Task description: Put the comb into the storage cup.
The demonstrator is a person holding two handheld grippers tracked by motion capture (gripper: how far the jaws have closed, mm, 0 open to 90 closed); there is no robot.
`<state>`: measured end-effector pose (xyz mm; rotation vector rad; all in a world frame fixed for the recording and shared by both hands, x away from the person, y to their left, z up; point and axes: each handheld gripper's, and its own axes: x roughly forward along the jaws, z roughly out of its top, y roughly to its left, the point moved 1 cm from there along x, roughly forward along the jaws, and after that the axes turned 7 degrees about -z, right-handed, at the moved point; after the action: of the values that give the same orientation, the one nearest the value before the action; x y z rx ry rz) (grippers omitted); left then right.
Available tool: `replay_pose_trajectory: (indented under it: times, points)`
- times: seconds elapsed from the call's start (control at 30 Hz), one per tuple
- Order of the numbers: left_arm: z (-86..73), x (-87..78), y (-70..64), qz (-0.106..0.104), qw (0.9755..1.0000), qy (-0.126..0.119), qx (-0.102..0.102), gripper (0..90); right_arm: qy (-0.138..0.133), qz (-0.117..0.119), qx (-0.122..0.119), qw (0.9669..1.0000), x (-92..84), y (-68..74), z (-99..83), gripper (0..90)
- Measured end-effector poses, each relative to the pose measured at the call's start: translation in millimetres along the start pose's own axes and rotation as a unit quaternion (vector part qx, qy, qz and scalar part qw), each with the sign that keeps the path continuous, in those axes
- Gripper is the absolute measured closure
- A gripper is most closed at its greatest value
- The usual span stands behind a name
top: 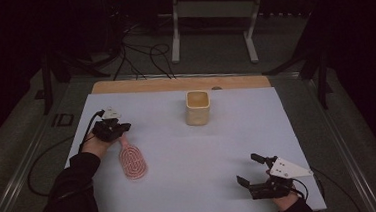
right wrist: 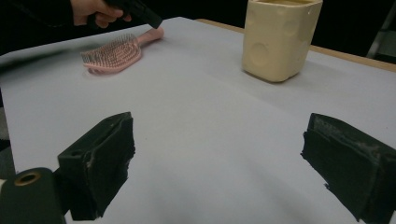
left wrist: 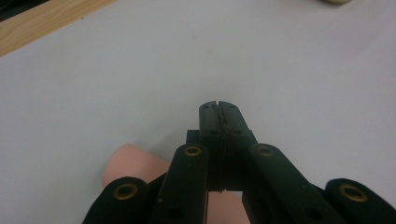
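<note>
White table cover (top: pixel 189 151); left gripper (top: pixel 120 128) jaws pressed together above pink hairbrush (top: pixel 132 161) handle, nothing gripped; right gripper (top: pixel 250 169) jaws wide, empty; cream cup (top: pixel 197 108) beyond.

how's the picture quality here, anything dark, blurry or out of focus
High view: dim overall, the room beyond the table nearly black, the cup and pink hairbrush soft but readable. Left gripper view: evenly lit, the left gripper sharp, the hairbrush handle below it blurred. Right gripper view: the right gripper dark with little detail, the cup clear, the background black.
</note>
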<state>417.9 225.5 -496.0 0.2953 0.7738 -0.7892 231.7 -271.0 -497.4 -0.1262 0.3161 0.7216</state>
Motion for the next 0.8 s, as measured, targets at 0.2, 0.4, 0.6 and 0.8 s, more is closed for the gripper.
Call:
replay_pose_trajectory:
  times: [0.2,0.4,0.6,0.8]
  points:
    - [0.6,8.3,3.6,0.000,0.9995,0.031,0.006,90.0,-0.001,0.001,0.003,1.0000,-0.2,-0.4,-0.2,8.7]
    - [-0.7,11.9,6.1,0.000,0.9990,0.044,0.007,90.0,-0.001,0.002,0.004,1.0000,-0.3,-0.6,-0.3,8.7]
    - [-5.1,13.2,8.2,0.003,0.9988,0.049,-0.002,90.0,-0.001,0.002,0.005,1.0000,-0.4,-0.4,-0.2,8.7]
    - [-7.7,10.7,10.4,0.000,0.9987,0.051,-0.005,90.0,0.000,0.001,0.004,1.0000,-0.3,-0.5,-0.4,8.7]
